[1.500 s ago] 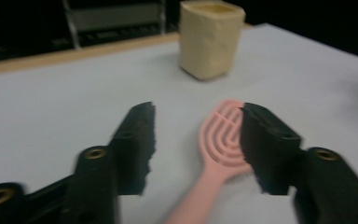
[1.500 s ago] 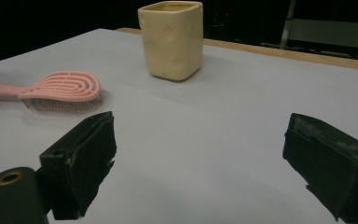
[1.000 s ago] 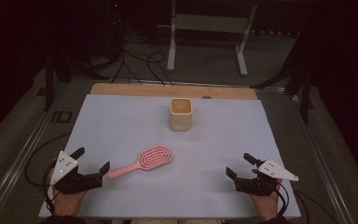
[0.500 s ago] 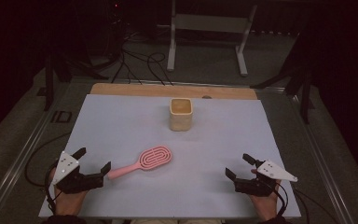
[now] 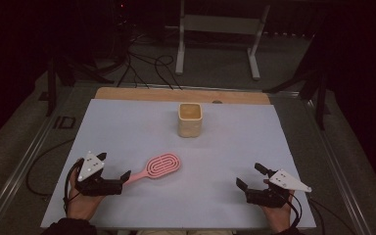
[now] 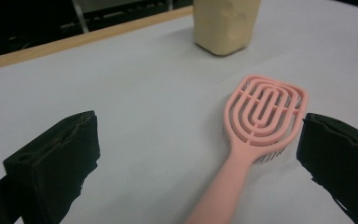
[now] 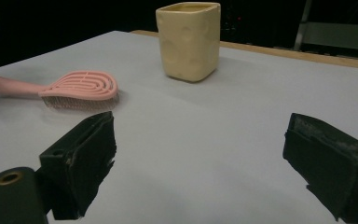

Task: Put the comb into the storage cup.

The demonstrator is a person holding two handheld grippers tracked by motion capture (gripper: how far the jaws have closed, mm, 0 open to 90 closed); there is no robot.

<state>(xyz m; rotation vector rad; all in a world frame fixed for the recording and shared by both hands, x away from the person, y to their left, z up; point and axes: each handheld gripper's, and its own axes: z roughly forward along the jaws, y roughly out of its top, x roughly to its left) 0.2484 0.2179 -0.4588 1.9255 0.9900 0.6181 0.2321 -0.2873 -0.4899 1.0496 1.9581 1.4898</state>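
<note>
A: How are the hand-held grippers set?
B: The left hand-held gripper (image 5: 118, 180) is held with jaws spread around the brush (image 5: 157, 167) handle; the right hand-held gripper (image 5: 248, 177) is spread wide, nothing held.
A: Where is the brush?
B: It is laid flat on the surface (image 5: 235, 147), with the cup (image 5: 190, 119) well beyond.
</note>
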